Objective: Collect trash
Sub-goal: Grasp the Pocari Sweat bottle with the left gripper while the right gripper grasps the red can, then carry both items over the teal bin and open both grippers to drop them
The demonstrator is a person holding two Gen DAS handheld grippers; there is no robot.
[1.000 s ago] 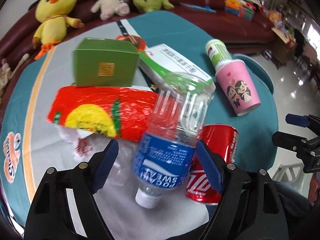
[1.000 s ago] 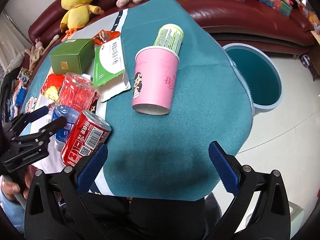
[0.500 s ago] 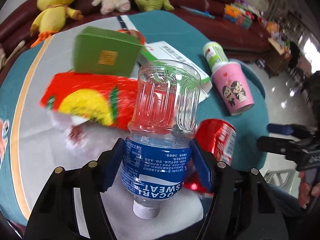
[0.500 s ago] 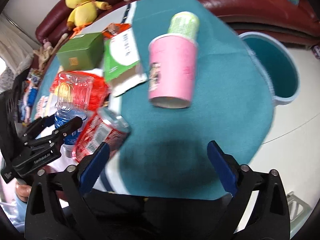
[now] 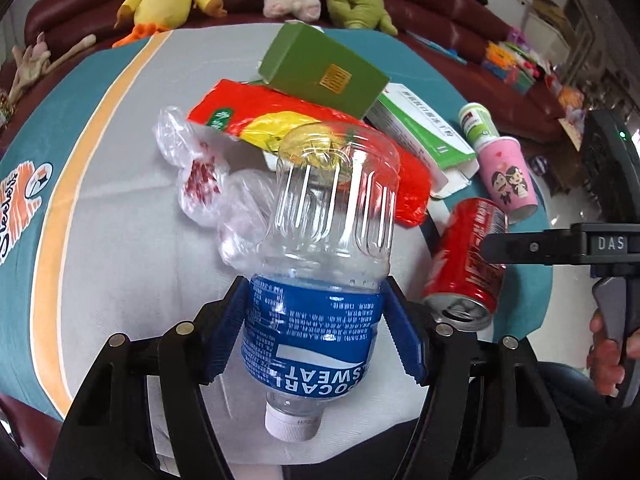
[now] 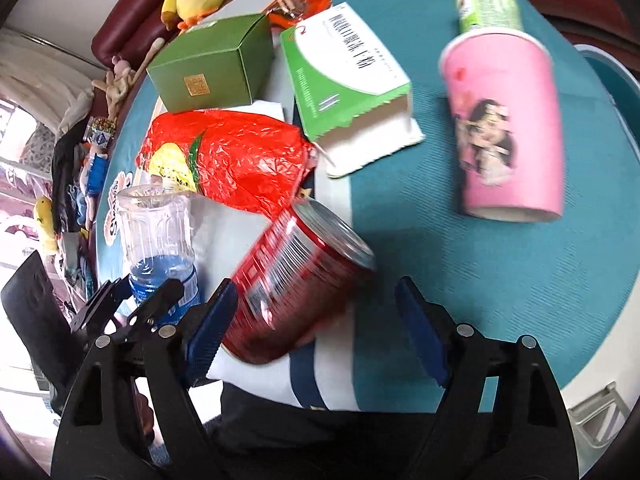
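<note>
Bottle (image 5: 316,320) clamped in left claw (image 5: 316,330), can (image 6: 296,284) between closing right claw (image 6: 316,334)

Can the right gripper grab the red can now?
Probably yes. The right gripper has been closing its jaws with the red can lying between them, and nothing blocks it; only one side looks close so far.

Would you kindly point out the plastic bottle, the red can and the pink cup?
plastic bottle (image 5: 312,332): left wrist view, blue label.
red can (image 6: 296,280): right wrist view, side wall.
pink cup (image 6: 504,120): right wrist view, printed side.
</note>
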